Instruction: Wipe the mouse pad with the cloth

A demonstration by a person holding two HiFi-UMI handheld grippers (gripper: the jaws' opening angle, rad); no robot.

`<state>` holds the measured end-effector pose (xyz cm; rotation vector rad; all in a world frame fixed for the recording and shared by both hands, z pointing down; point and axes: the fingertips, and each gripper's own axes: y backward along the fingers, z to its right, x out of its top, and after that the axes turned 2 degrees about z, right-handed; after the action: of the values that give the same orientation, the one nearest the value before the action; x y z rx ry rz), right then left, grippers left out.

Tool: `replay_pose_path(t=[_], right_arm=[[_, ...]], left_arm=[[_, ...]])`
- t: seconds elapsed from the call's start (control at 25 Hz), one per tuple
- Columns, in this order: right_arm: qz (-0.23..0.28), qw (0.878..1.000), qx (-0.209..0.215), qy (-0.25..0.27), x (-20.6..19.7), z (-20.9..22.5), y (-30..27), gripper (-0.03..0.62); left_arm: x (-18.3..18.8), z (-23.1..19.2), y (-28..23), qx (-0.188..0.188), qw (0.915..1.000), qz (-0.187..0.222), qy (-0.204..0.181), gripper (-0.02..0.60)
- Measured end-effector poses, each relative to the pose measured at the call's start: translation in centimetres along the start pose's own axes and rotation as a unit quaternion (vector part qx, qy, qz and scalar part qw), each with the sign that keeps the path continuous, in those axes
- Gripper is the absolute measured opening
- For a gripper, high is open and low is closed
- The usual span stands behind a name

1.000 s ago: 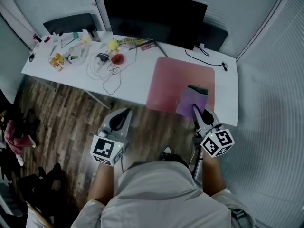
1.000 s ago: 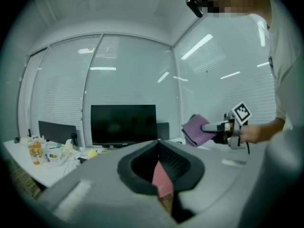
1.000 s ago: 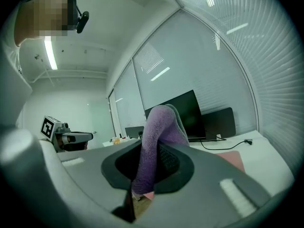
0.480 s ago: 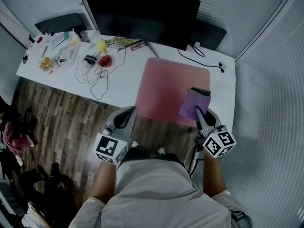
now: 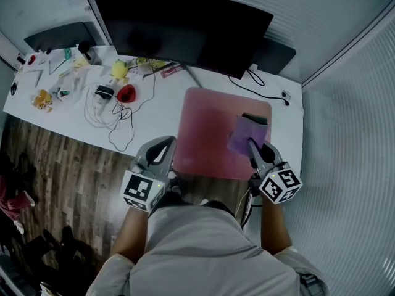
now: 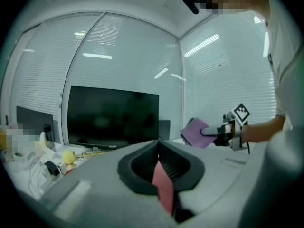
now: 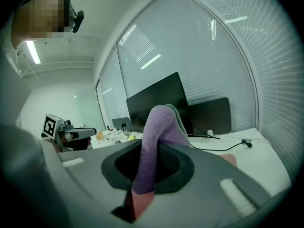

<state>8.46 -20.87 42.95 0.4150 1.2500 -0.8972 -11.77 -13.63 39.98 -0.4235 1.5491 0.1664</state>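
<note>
where the pink mouse pad [image 5: 207, 137] lies flat on the white table [image 5: 166, 113], in front of the black monitor [image 5: 185, 26], the r gripper [image 5: 250, 144] has its jaws clamped tight on the purple cloth [image 5: 242, 133]. in the right gripper view the cloth comes up from btwn the jaws as a thick fold & flops fwd, w/ a grey layer under the purple. from the head view the cloth sits over the r part of the pad, toward its far r corner, w/ a dark fold at its far end. can't tell if it presses on the pad or hangs just over it. the pad's near edge is at the table's front edge.

the l gripper [image 5: 165, 147] is just beside the pad's near l corner, pointing toward it, jaws drawn together w/ only a thin slit open. a pink strip shows in that slit in the left gripper view. can't tell if that's the pad's edge nipped or just pad seen thru the gap. the 2 grippers are well apart, w/ the pad's near edge btwn them.

l of the pad on the table: a tangle of white cords [image 5: 105, 106], a red item [image 5: 126, 93], a yellow item [image 5: 119, 70], & more small clutter toward the far l end. a black cable [image 5: 262, 92] runs past the pad's far r corner. wood floor [image 5: 55, 159] shows below the table's front edge.
</note>
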Motion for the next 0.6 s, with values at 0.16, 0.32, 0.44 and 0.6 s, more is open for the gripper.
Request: replay_pose_path(t=[0.16, 0.32, 0.44, 0.6], right_arm=[[-0.022, 1.000, -0.002, 0.008, 0.5, -1.9, -6.4, 0.046], [-0.058, 0.998, 0.015, 0.010, -0.4, -4.7, -13.0, 0.046], [-0.089, 0.994, 0.054, 0.022, -1.8, -7.6, -18.0, 0.046], [-0.130, 0.986, 0.103, 0.027, -4.6, -10.4, -24.4, 0.046]], left_arm=[[0.0, -5.4, -1.1, -0.014, 0.9999, 0.000, 0.006, 0.003], [-1.2, -10.2, -1.1, -0.023, 0.9995, -0.009, 0.020, 0.003], [-2.6, -13.7, -0.9, -0.014, 0.9992, -0.019, 0.032, 0.003], [-4.6, -16.3, 0.0, 0.008, 0.9980, -0.032, 0.053, 0.003]])
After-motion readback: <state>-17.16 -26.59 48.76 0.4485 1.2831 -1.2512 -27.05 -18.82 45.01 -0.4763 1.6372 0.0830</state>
